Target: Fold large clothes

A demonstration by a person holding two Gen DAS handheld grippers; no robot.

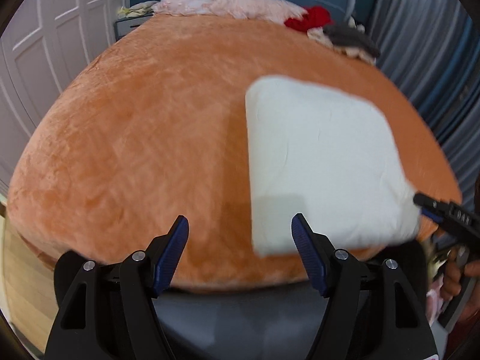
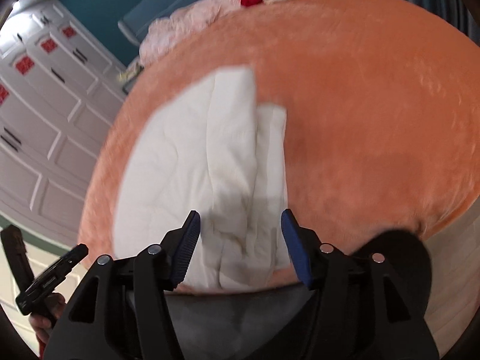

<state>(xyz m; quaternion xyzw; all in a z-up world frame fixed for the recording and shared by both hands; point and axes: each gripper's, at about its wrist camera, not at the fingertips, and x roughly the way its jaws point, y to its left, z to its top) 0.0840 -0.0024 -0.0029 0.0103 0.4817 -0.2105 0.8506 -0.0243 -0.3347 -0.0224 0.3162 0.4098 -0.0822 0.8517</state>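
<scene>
One folded white garment (image 1: 324,165) lies on the orange bedspread (image 1: 150,138), near its front edge. Two grippers: left gripper (image 1: 240,252) and right gripper (image 2: 240,247), both wide apart, empty. One clothes pile (image 1: 336,34) at far corner.

Black angular frames on left gripper (image 1: 240,250) and right gripper (image 2: 240,247); ribbed blue pads (image 1: 307,253), silver screws (image 1: 138,255).

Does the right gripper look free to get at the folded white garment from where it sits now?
Probably yes: the right gripper is open, hovering just above the white garment, with nothing between.
</scene>
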